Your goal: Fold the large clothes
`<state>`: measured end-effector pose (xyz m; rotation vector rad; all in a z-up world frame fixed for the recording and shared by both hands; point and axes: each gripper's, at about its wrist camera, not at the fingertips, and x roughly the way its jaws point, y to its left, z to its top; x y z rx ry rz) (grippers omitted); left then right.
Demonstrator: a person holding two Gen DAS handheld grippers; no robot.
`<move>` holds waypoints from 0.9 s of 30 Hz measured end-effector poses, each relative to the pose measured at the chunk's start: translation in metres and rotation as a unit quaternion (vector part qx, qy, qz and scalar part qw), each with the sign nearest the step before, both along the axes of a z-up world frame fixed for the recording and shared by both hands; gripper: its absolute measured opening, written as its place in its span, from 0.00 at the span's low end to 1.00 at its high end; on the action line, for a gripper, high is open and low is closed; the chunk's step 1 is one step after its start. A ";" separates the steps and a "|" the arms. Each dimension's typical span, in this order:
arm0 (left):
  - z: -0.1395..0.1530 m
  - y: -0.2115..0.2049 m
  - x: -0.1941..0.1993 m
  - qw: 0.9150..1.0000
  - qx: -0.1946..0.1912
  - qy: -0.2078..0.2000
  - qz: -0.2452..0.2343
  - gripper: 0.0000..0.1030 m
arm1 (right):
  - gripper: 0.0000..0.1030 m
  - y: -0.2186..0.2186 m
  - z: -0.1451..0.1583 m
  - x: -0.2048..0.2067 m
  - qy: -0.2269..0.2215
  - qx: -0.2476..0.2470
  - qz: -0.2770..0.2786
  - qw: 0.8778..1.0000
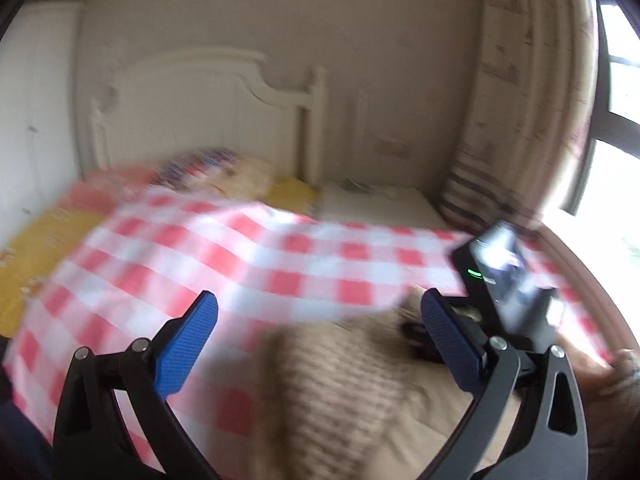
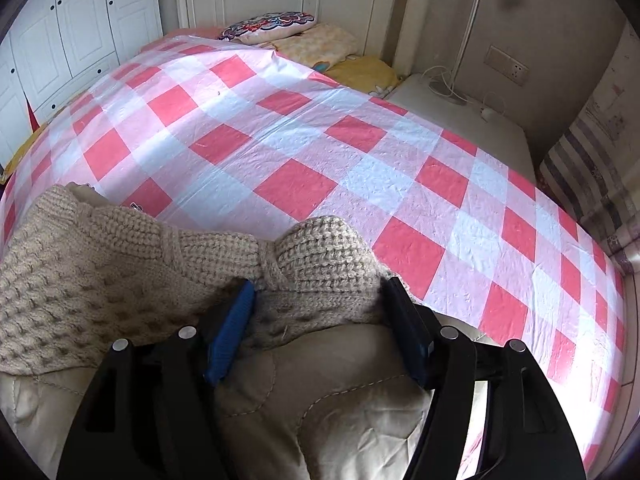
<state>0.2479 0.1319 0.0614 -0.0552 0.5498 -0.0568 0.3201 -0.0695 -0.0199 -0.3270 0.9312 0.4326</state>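
Beige cable-knit sweater (image 2: pixel 120 264) bunched on checked sheet (image 2: pixel 320 152), right fingers (image 2: pixel 320 292) clamping its ribbed edge, left fingers (image 1: pixel 320 320) apart, empty

I see a beige chunky-knit wool sweater (image 2: pixel 120 264) – rough, ribbed and cabled, over a smooth matt quilted tan lining (image 2: pixel 320 408). Beneath lies a red-and-white checked sheet (image 2: pixel 304 148), thin, crinkled, faintly shiny like plastic. My right gripper (image 2: pixel 320 300) is matt black plastic with textured blue rubbery pads (image 2: pixel 232 332) – small metal pins shine.
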 end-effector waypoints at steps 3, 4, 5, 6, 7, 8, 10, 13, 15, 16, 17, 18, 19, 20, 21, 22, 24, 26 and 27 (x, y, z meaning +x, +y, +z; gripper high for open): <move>-0.047 -0.011 0.031 0.997 0.010 0.075 -0.022 0.98 | 0.61 -0.008 0.002 -0.001 -0.001 0.016 -0.002 1.000; -0.080 -0.013 0.045 0.993 0.035 0.112 -0.006 0.98 | 0.61 -0.011 0.003 0.001 -0.002 0.023 -0.004 1.000; -0.104 -0.014 0.050 0.992 0.040 0.121 -0.006 0.98 | 0.62 -0.015 0.004 0.001 -0.007 0.028 -0.009 1.000; -0.118 0.000 0.047 0.995 -0.020 0.099 -0.012 0.98 | 0.62 -0.015 0.003 0.002 -0.012 0.022 -0.012 1.000; -0.117 0.012 0.043 0.994 -0.058 0.090 -0.007 0.98 | 0.62 -0.017 0.003 0.002 -0.014 0.025 -0.009 1.000; -0.113 0.021 0.038 0.994 -0.070 0.085 0.016 0.98 | 0.62 -0.016 0.005 -0.001 -0.021 0.028 -0.008 0.999; -0.114 0.014 0.035 0.996 -0.034 0.077 0.021 0.98 | 0.62 -0.011 0.006 0.000 -0.026 0.022 -0.011 0.999; -0.111 0.004 0.029 0.997 0.004 0.061 0.037 0.98 | 0.62 -0.004 0.010 -0.001 -0.033 0.004 -0.014 0.999; -0.111 0.002 0.028 0.998 0.012 0.055 0.041 0.98 | 0.66 -0.004 0.023 0.000 -0.023 0.020 -0.012 0.999; -0.109 0.004 0.028 0.998 0.010 0.054 0.041 0.98 | 0.69 -0.006 0.031 0.003 -0.018 0.039 -0.016 0.999; -0.109 0.005 0.028 0.998 0.008 0.052 0.040 0.98 | 0.70 -0.011 0.043 0.004 -0.021 0.064 -0.027 0.997; -0.109 0.007 0.028 0.998 0.006 0.052 0.039 0.98 | 0.70 -0.016 0.054 0.005 -0.032 0.085 -0.038 0.995; -0.107 0.007 0.027 0.998 0.004 0.052 0.039 0.98 | 0.70 -0.019 0.064 0.005 -0.044 0.100 -0.042 0.993; -0.107 0.007 0.027 0.998 0.004 0.051 0.039 0.98 | 0.70 -0.020 0.071 0.005 -0.056 0.111 -0.042 0.991; -0.106 0.007 0.026 0.998 0.006 0.050 0.040 0.98 | 0.70 -0.019 0.072 0.006 -0.057 0.115 -0.036 0.991; -0.107 0.008 0.028 0.998 0.008 0.049 0.041 0.98 | 0.70 -0.012 0.066 0.007 -0.046 0.109 -0.018 0.993; -0.107 0.008 0.027 0.998 0.010 0.047 0.042 0.98 | 0.71 0.006 0.032 0.013 0.001 0.052 0.010 0.999; -0.108 0.006 0.027 0.997 0.015 0.053 0.047 0.98 | 0.73 0.024 -0.009 0.020 0.035 -0.034 0.019 0.999; -0.109 0.006 0.028 0.997 0.019 0.056 0.049 0.98 | 0.74 0.020 -0.007 0.022 0.038 -0.017 0.010 0.999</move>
